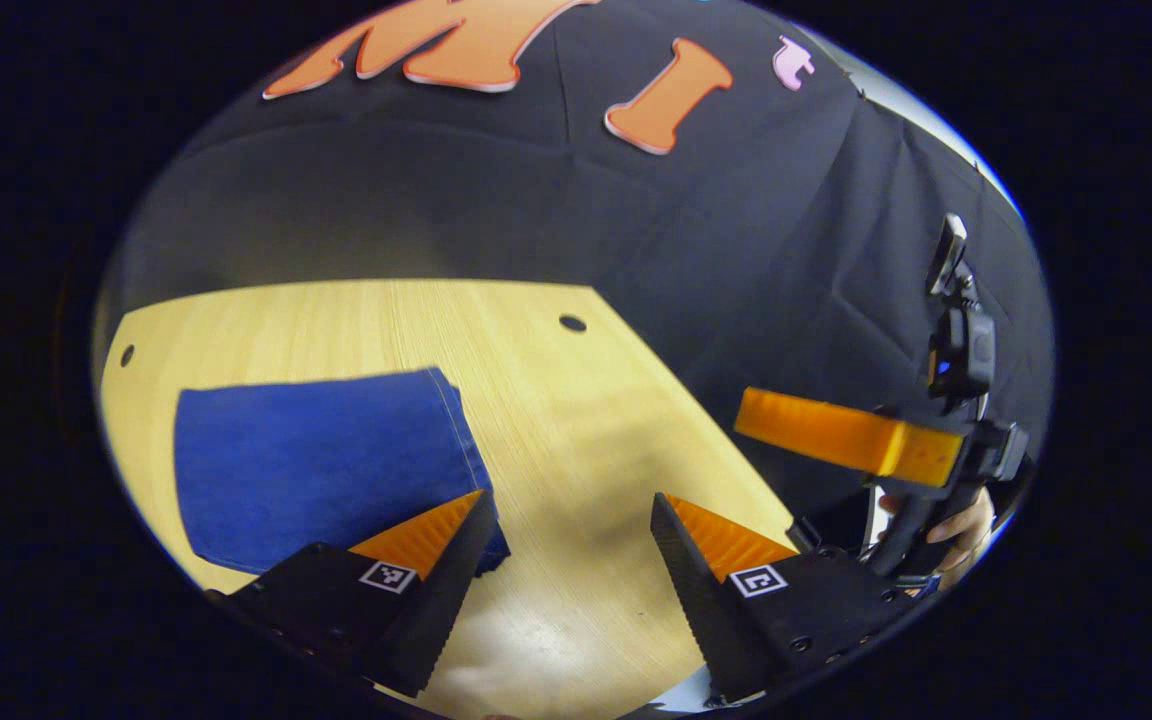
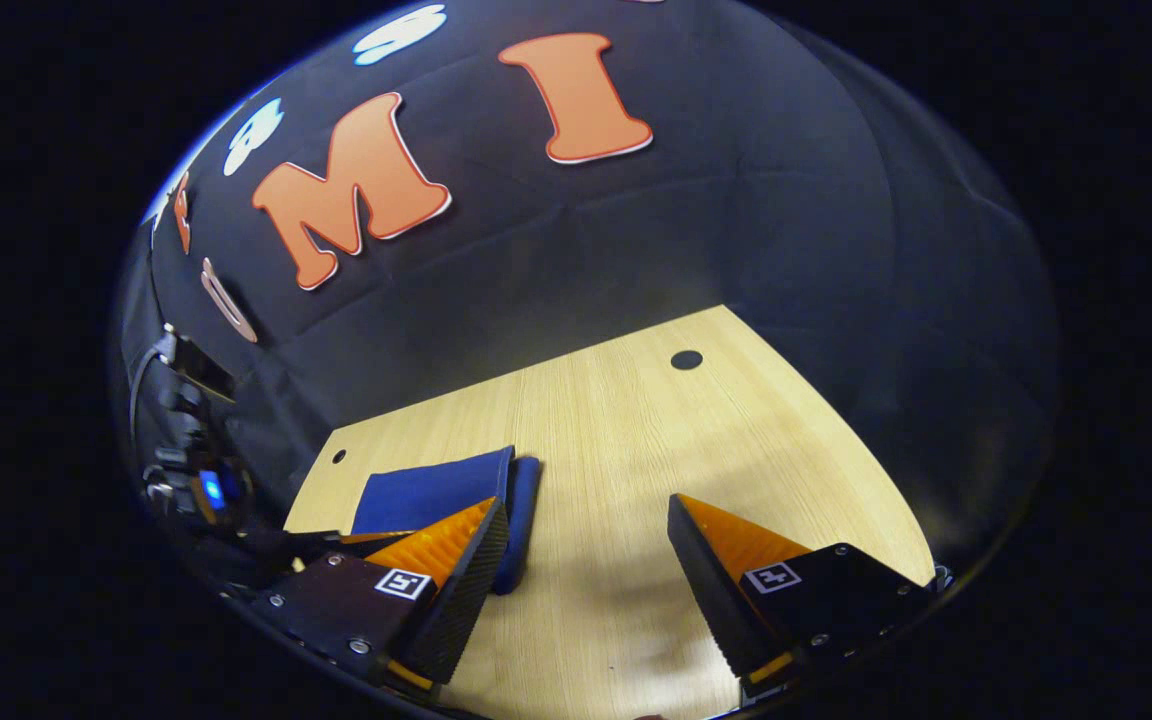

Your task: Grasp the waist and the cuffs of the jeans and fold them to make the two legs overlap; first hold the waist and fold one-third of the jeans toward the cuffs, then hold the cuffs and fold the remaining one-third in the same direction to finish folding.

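The left black-and-orange gripper [image 1: 571, 545] and right gripper [image 2: 586, 550] hover with jaws spread wide, grasping nothing. Beyond, at ten o'clock, the blue denim jeans [image 1: 321, 465] lie as a compact rectangle on the pale wooden table [image 1: 576, 420]; folding looks finished.

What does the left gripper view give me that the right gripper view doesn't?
Left gripper view: the right tool off the table's edge, a hand on its grip, and the folded jeans as a flat rectangle.

Right gripper view: the jeans' layered fold edge, seen side-on.

Both: the wooden table, the jeans lying free, and each tool's own fingers spread open.
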### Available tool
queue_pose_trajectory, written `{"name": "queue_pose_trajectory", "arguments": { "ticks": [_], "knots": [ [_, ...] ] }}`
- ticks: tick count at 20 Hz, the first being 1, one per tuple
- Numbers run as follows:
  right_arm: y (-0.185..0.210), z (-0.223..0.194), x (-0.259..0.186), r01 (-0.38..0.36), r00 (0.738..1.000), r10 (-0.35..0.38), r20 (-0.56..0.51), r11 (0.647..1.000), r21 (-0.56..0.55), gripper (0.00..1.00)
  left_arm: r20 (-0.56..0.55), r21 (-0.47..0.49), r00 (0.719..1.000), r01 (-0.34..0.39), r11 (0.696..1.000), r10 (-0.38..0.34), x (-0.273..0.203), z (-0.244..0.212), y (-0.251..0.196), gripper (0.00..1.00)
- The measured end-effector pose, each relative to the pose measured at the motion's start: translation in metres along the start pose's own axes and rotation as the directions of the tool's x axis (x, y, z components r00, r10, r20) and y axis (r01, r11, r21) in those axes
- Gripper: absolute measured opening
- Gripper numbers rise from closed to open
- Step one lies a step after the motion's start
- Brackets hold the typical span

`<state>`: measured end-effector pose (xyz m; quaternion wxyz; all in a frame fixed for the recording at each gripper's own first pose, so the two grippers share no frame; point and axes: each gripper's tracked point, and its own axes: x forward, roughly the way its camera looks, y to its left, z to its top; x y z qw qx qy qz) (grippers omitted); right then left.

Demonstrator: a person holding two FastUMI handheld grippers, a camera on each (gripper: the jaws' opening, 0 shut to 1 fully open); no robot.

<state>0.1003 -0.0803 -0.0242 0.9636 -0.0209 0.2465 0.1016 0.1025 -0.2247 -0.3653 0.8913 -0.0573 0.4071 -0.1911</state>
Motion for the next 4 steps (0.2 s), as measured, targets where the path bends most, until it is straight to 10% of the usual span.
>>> {"name": "queue_pose_trajectory", "arguments": {
  "ticks": [4],
  "knots": [
    [0.042, 0.03, -0.024, -0.007, 0.992, 0.02, 0.125, 0.995, -0.101, 0.98, 0.216, 0.063, 0.972, -0.103, 0.993, 0.087, -0.045, 0.051, 0.031, 0.97]
  ]
}}
